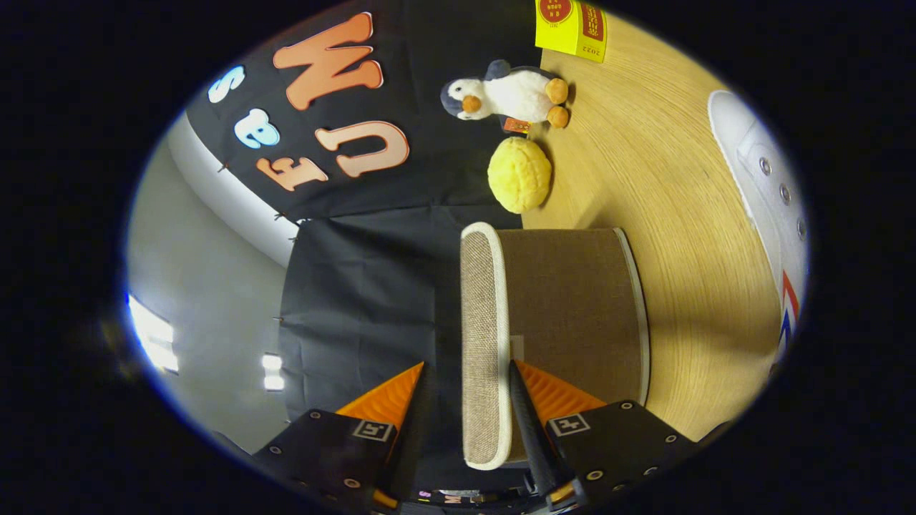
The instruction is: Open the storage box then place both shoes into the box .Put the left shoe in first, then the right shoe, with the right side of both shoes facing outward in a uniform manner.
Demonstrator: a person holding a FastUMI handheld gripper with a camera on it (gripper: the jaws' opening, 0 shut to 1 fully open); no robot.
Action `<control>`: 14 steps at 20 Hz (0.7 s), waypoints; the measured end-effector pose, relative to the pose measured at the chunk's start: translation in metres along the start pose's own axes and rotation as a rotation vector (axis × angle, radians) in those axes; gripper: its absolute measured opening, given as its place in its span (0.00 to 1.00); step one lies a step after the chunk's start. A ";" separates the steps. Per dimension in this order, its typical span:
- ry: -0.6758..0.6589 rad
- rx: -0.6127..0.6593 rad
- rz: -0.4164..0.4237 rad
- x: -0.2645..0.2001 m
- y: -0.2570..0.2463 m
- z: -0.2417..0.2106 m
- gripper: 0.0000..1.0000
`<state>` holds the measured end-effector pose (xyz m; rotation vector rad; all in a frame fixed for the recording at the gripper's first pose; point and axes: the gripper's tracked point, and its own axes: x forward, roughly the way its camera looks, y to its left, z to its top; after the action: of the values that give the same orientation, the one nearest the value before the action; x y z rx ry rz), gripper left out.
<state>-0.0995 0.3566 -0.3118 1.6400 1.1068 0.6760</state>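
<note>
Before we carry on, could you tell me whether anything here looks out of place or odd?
Nothing looks damaged or spilled. The gripper is open, its fingers straddling the storage box lid's edge; the white shoe lies on the table.

Brown woven storage box (572, 307) white-trimmed, white shoe (769, 193), yellow ball (519, 174)

A recording booth staged for household chores

Black cloth (358, 286) pinned up as a wall backs a light wood surface (644, 157) carrying props: a plush penguin (512, 95), a yellow knitted ball (519, 174), a yellow carton (572, 27), a white sneaker (769, 193).
</note>
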 end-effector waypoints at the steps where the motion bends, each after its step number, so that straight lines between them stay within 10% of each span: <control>1: -0.002 -0.011 0.013 0.000 0.007 0.003 0.63; 9: 0.090 -0.115 -0.144 0.021 -0.021 -0.020 0.60; 14: 0.022 -0.124 -0.152 0.029 0.006 -0.012 0.21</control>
<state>-0.0957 0.3873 -0.3042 1.4306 1.1689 0.6518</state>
